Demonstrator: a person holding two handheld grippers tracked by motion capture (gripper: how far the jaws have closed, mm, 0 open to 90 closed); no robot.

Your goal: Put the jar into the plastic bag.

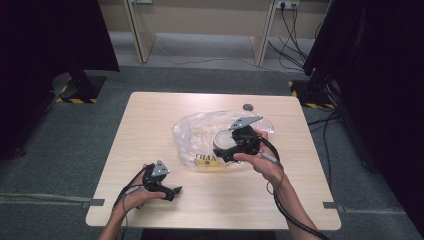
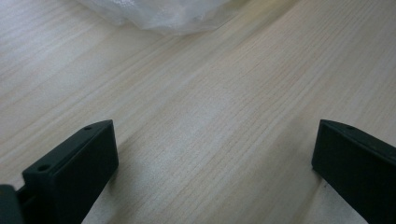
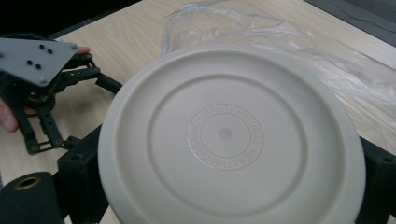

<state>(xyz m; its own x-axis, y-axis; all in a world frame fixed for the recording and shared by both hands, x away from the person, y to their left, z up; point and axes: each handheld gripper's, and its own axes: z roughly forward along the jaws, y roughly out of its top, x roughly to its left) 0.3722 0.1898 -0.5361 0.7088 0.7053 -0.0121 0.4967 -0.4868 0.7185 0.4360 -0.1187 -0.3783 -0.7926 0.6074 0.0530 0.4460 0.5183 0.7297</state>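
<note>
- While the right gripper (image 1: 231, 151) sits over the clear plastic bag (image 1: 200, 131) near the middle of the desk (image 1: 150, 115), its fingers are clamped on a round cream lid (image 3: 231, 135), one finger on either edge of the rim.
- In the right gripper view the lid faces the camera flat-on, with a raised ring and a circle of embossed lettering at its centre; the bag lies behind it toward 1 o'clock.
- From the high view the lid (image 1: 223, 139) shows as a pale disc at about 10 o'clock from the right hand (image 1: 260, 160), over the bag, above the yellow printed patch on the bag's near edge.
- The left gripper (image 1: 169, 192) rests low on the desk at about 7 o'clock from the bag, well apart from it, held in the left hand (image 1: 137, 192).
- Its fingers (image 2: 74, 168) stand wide apart with bare wood between them, and the bag's edge (image 2: 159, 14) lies ahead at 12 o'clock.
- A small dark round object (image 1: 247, 106) sits on the desk by the far edge, just beyond the bag.
</note>
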